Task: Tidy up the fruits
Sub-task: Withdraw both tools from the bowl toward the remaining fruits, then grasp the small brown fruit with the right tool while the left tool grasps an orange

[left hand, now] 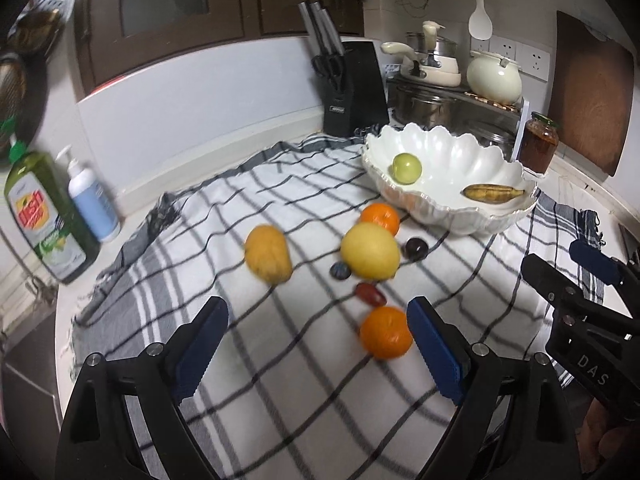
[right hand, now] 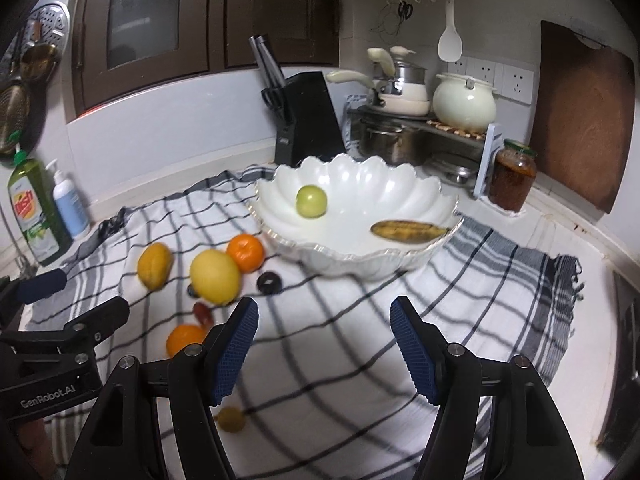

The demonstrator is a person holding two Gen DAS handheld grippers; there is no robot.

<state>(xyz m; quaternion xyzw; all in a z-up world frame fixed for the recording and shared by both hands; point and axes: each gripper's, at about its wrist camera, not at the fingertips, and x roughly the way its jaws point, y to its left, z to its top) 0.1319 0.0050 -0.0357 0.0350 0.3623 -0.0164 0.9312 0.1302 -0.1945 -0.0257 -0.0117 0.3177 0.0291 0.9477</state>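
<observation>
A white scalloped bowl [left hand: 460, 218] [right hand: 360, 266] holds a green round fruit [left hand: 407, 168] and a browned banana [left hand: 494, 193]. On the checked cloth [left hand: 280, 368] lie a mango [left hand: 268, 254], a large yellow fruit [left hand: 370, 254], two oranges [left hand: 380, 218] [left hand: 386, 333], a dark plum [left hand: 415, 249], a small blue fruit [left hand: 341, 271] and a red date [left hand: 370, 294]. My left gripper [left hand: 318, 308] is open and empty, its right finger beside the near orange. My right gripper [right hand: 324, 306] is open over bare cloth in front of the bowl. A small yellow-green fruit [right hand: 231, 419] lies below its left finger.
A knife block [left hand: 352, 88], stacked pots on a rack [left hand: 440, 76] and a sauce jar [left hand: 538, 144] stand behind the bowl. A wooden cutting board [left hand: 592, 92] leans at the right. A dish soap bottle [left hand: 44, 216] and a pump bottle [left hand: 90, 200] stand at the left.
</observation>
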